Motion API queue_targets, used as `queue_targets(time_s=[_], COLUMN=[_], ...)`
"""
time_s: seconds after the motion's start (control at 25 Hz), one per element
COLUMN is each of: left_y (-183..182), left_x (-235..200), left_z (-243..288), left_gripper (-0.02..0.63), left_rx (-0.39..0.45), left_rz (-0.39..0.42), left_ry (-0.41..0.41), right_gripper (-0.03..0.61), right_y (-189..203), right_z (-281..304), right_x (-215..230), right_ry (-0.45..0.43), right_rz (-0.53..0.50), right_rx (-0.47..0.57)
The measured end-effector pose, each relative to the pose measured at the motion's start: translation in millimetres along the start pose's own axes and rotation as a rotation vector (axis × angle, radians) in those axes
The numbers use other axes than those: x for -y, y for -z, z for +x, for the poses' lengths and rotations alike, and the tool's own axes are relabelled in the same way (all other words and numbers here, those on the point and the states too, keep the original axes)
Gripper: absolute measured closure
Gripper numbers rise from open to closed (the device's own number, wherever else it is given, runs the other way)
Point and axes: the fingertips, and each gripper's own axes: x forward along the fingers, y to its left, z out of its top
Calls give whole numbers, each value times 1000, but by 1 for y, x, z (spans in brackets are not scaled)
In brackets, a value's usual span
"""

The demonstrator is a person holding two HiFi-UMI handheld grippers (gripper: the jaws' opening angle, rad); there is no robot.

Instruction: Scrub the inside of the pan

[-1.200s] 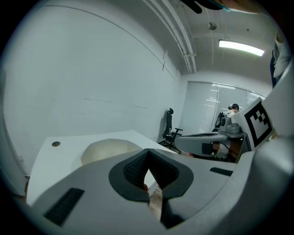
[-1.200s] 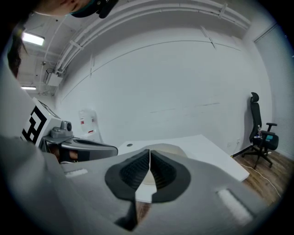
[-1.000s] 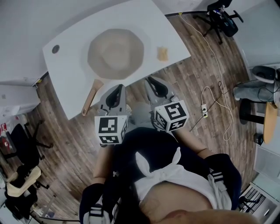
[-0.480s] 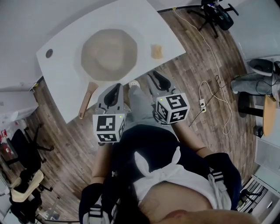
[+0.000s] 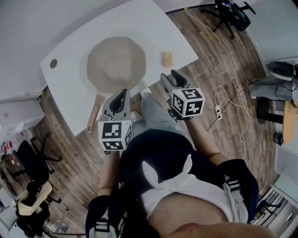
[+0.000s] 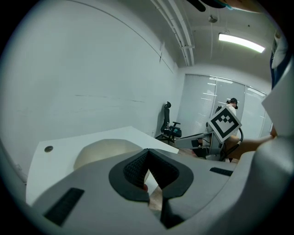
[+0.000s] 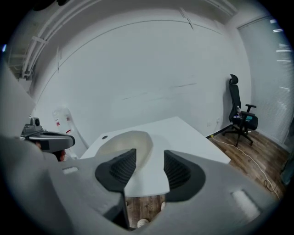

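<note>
A white table (image 5: 144, 23) fills the upper left of the head view, with a small round grommet (image 5: 53, 63) near its left corner. Wood-plank floor (image 5: 209, 69) lies around it. A black office chair (image 5: 231, 10) stands at the upper right, and a white cable (image 7: 227, 142) trails across the floor from it to a power strip (image 5: 217, 110) at the right. More dark chairs (image 5: 28, 162) crowd the lower left. In the left gripper view, a ceiling light (image 6: 241, 42) glows at the upper right above window blinds (image 6: 202, 105).
</note>
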Motion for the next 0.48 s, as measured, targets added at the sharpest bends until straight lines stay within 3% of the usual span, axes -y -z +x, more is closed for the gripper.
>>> queue_targets(time_s=[0.48], left_y=[-4], left_x=[-32], left_z=[28], left_gripper=[609], left_rx=[-60], left_rz=[-23], left_ry=[-32], right_gripper=[391], right_y=[10], right_z=[59], right_x=[54], right_ry=[99], right_rz=[11], right_rx=[-99])
